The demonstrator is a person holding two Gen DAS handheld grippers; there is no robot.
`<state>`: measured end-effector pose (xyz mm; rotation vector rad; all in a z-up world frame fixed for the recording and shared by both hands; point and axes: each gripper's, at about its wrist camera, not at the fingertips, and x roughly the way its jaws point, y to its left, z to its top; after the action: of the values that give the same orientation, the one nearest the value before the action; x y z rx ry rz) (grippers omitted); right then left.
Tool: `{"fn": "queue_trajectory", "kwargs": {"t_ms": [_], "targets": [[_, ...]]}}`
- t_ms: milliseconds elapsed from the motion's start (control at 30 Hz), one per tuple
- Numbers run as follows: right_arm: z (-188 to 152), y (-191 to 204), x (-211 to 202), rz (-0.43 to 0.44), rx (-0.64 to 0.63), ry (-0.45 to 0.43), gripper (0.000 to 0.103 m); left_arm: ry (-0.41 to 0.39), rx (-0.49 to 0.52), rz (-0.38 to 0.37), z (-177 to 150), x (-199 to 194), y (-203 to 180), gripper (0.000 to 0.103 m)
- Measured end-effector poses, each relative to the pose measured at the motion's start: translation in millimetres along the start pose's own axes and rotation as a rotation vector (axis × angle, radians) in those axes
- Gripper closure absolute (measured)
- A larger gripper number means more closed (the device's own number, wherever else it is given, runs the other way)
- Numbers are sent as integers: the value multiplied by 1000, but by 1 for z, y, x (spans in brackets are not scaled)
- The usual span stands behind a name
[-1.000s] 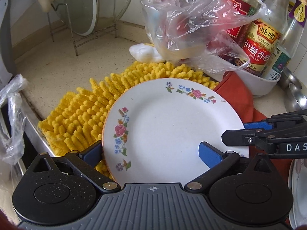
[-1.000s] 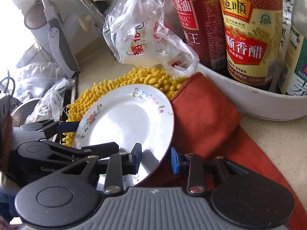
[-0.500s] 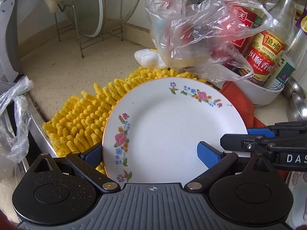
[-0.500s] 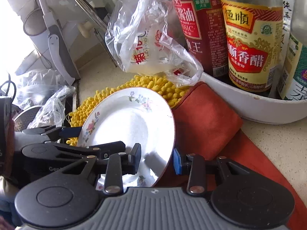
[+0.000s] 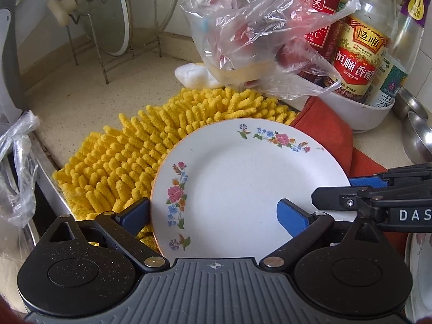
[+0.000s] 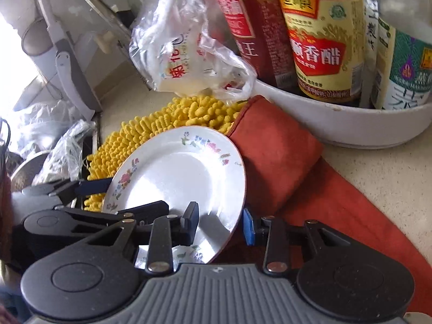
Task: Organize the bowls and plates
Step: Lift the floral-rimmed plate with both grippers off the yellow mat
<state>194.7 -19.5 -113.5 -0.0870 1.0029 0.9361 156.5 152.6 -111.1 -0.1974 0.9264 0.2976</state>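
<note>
A white plate with flower print (image 5: 248,189) is held tilted above a yellow chenille mat (image 5: 140,151) and an orange cloth (image 5: 332,132). My left gripper (image 5: 213,213) straddles the plate's near left rim, one blue pad behind it and one on its face. My right gripper (image 6: 221,222) straddles the plate's (image 6: 178,178) right rim, jaws wide with a gap to the outer pad. The right gripper's fingers also show in the left wrist view (image 5: 372,191). The edge of another plate (image 5: 418,270) shows at the far right.
A white tub (image 6: 351,124) of sauce bottles (image 6: 321,35) stands behind the cloth. A clear plastic bag (image 5: 259,32) leans on it. A wire rack with a glass lid (image 5: 113,13) stands at the back left. Steel bowls (image 5: 415,135) sit at the right. The sink edge (image 5: 40,159) is at left.
Both grippers and the plate have risen and tilted a little; the plate sits lower in the views. The grips look unchanged.
</note>
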Motion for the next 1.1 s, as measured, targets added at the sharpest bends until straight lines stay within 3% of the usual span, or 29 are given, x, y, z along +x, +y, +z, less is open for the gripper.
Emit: {"fn": "queue_trajectory", "kwargs": {"t_ms": [600, 1100], "targets": [[-9, -3, -26, 55, 78, -33, 66, -29, -50, 32, -1, -21, -12, 4], [-32, -20, -91, 14, 147, -120, 66, -89, 37, -32, 2, -57, -59, 4]]}}
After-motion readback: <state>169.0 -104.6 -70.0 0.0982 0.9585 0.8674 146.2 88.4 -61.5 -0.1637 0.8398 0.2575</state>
